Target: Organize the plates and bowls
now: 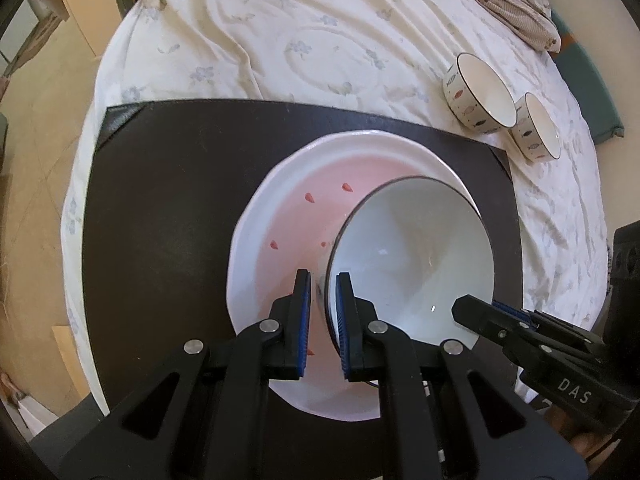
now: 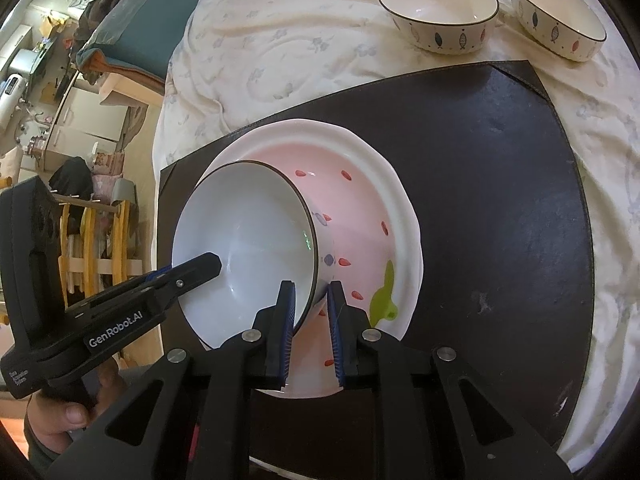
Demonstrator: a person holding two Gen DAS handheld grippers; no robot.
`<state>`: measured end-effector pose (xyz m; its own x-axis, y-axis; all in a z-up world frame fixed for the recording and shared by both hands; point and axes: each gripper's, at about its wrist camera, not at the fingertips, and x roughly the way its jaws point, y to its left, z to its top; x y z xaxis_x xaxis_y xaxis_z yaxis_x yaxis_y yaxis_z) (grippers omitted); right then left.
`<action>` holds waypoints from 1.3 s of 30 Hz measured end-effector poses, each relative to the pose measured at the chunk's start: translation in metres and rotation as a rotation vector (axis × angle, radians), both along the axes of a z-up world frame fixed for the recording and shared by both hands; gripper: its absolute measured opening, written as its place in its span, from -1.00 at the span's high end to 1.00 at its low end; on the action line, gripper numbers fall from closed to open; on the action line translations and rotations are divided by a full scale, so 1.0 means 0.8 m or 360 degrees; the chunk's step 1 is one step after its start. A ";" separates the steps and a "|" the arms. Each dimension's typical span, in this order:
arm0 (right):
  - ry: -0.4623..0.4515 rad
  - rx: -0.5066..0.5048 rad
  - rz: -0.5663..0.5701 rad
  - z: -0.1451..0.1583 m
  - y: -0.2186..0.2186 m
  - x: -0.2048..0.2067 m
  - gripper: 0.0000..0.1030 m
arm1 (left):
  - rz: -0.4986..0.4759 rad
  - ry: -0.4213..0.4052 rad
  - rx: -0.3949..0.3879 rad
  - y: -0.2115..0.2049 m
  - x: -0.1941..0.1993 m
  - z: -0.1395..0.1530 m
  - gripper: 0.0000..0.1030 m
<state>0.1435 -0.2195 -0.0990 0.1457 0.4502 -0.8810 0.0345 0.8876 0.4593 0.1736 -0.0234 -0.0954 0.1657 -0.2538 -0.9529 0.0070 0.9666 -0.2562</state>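
Two grippers were engaged on one white bowl (image 1: 412, 264), which stood tilted inside a pink plate (image 1: 288, 224) with red specks. The left gripper (image 1: 323, 320) had its blue-padded fingers set astride the bowl's near rim, one inside and one outside, clamped on the wall. The right gripper (image 2: 311, 320) was likewise clamped on the opposite side of the same rim. In each wrist view, the other gripper's fingertip reached over the bowl's interior. The plate rested on a dark mat (image 1: 168, 200), toward its near side. The mat lay on a cream floral bedcover (image 1: 280, 40). Beyond the mat's far edge, two fish-patterned bowls (image 2: 440, 12) stood upright on the bedcover, close beside each other and well apart from the plate.
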 end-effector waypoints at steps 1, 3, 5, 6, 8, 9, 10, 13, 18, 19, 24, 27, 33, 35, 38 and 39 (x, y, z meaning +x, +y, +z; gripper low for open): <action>-0.0003 0.0003 -0.0001 0.000 0.000 0.000 0.63 | 0.0002 -0.0006 0.0001 0.001 0.000 0.000 0.81; -0.0002 0.0007 -0.0004 -0.001 -0.001 0.001 0.62 | 0.0003 -0.0006 -0.0003 0.001 0.000 0.000 0.80; -0.0005 0.0004 0.0002 -0.001 -0.001 0.001 0.60 | -0.0001 -0.0009 -0.0001 0.001 0.000 0.000 0.80; -0.0005 0.0005 0.0000 -0.001 -0.002 0.000 0.60 | -0.0003 -0.0011 0.0003 0.001 0.000 0.000 0.79; 0.0000 0.0010 -0.0008 0.000 -0.002 0.001 0.60 | -0.0010 -0.0023 0.0019 0.000 -0.001 0.001 0.78; -0.0002 0.0007 -0.0009 0.000 -0.002 0.001 0.60 | -0.0015 -0.0029 0.0031 -0.001 -0.002 0.001 0.78; -0.0006 0.0001 -0.0008 0.001 -0.001 0.001 0.60 | -0.0020 -0.0031 0.0040 -0.002 -0.002 0.002 0.78; -0.0015 -0.0017 -0.0003 0.002 0.000 0.001 0.60 | -0.0032 -0.0042 0.0063 -0.002 -0.003 0.004 0.76; -0.0022 -0.0029 -0.0004 0.003 0.000 0.001 0.60 | -0.0004 -0.0065 0.0079 0.003 -0.004 0.010 0.60; -0.0016 -0.0027 -0.0009 0.002 0.000 0.002 0.60 | 0.0002 -0.0074 0.0074 0.005 -0.004 0.012 0.54; -0.0035 -0.0040 -0.0012 0.007 -0.001 0.003 0.60 | 0.0019 -0.0136 0.0094 0.007 -0.007 0.021 0.33; -0.0043 -0.0050 -0.0024 0.012 -0.003 0.004 0.60 | 0.0013 -0.0204 0.0129 0.007 -0.010 0.027 0.27; -0.0058 -0.0072 -0.0043 0.023 -0.010 -0.002 0.60 | 0.0013 -0.0313 0.0165 0.006 -0.014 0.039 -0.21; -0.0065 -0.0080 -0.0051 0.026 -0.012 -0.004 0.58 | -0.0002 -0.0333 0.0160 0.004 -0.016 0.042 -0.29; -0.0110 -0.0095 -0.0071 0.035 -0.016 -0.007 -0.17 | -0.0031 -0.0354 0.0197 -0.002 -0.021 0.044 -0.31; -0.0123 -0.0099 -0.0085 0.037 -0.019 -0.008 -0.43 | -0.0043 -0.0368 0.0209 -0.004 -0.022 0.046 -0.32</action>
<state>0.1374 -0.2346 -0.0695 0.2366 0.3848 -0.8922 0.0490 0.9123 0.4065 0.1558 -0.0268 -0.0590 0.3775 -0.1377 -0.9157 0.0770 0.9901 -0.1172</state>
